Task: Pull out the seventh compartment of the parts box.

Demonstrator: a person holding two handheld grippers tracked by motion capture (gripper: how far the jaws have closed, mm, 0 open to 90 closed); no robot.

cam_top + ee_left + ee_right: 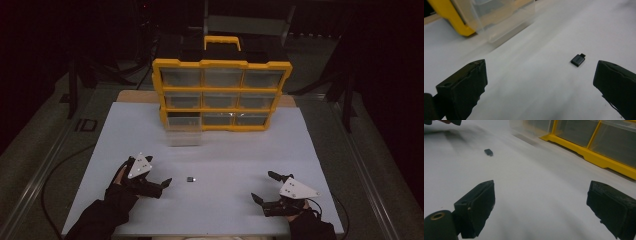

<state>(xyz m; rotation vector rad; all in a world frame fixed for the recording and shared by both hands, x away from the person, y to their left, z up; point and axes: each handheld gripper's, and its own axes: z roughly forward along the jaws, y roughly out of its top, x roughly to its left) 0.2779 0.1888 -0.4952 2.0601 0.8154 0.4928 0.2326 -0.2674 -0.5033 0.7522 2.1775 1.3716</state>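
White table (240,150) (unlabelled dark adapter (190,179))

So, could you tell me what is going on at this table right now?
A person holds tongs in each hand over a white table. Both the left tongs and the right tongs are open and empty. A small dark adapter lies between them, nearer the left one. Behind it stands a yellow drawer organizer with its bottom-left clear drawer pulled out.

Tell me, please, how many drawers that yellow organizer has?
9 drawers, three rows of three in the organizer. The bottom-left drawer is pulled out onto the table; the other eight sit closed.
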